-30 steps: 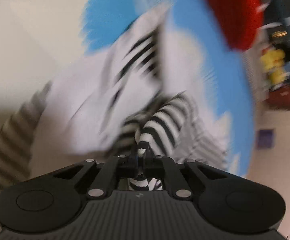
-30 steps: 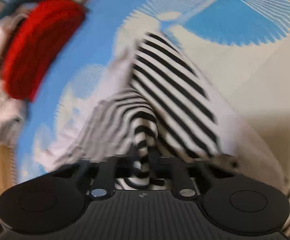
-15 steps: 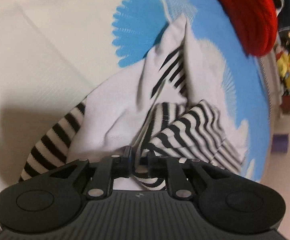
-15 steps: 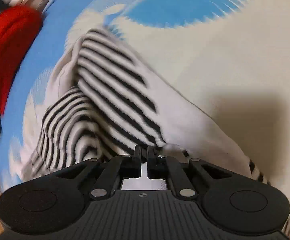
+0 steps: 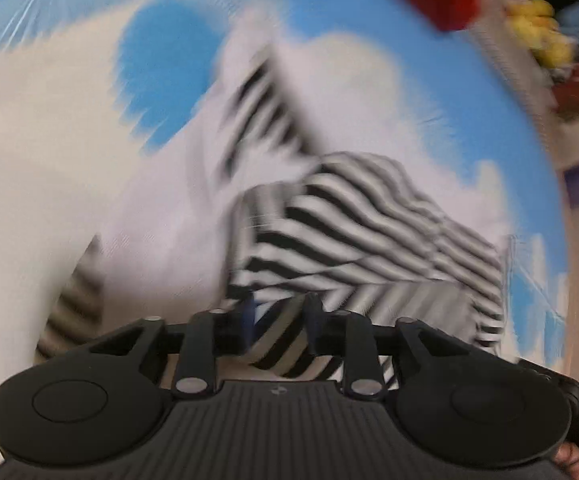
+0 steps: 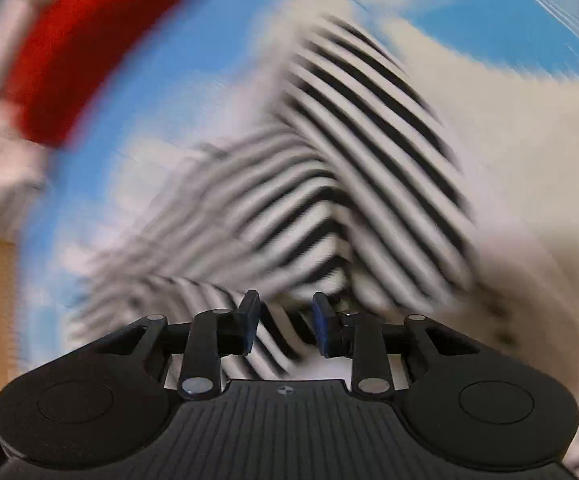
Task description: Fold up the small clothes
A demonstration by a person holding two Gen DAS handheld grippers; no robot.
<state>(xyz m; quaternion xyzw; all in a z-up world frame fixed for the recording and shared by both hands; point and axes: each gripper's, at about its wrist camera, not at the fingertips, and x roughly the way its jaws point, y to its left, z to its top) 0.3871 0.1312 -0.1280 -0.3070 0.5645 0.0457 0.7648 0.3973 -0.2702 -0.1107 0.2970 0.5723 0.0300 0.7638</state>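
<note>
Both grippers stood with jaws parted around loose fabric of a black-and-white striped garment [image 5: 353,232], which filled the centre of each blurred frame on a blue-and-cream patterned cloth [image 5: 161,64]. The left gripper [image 5: 279,326] and right gripper [image 6: 285,322] clamped nothing. A red item [image 6: 85,52] lay at upper left of the right view.

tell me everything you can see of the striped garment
The striped garment is soft knit-looking cloth, black and white stripes outside, plain white on the turned-over part. It lies crumpled and partly folded on a blue and cream patterned sheet. Both views are blurred. Its near edge sits between the open left tongs and the open right tongs.
</note>
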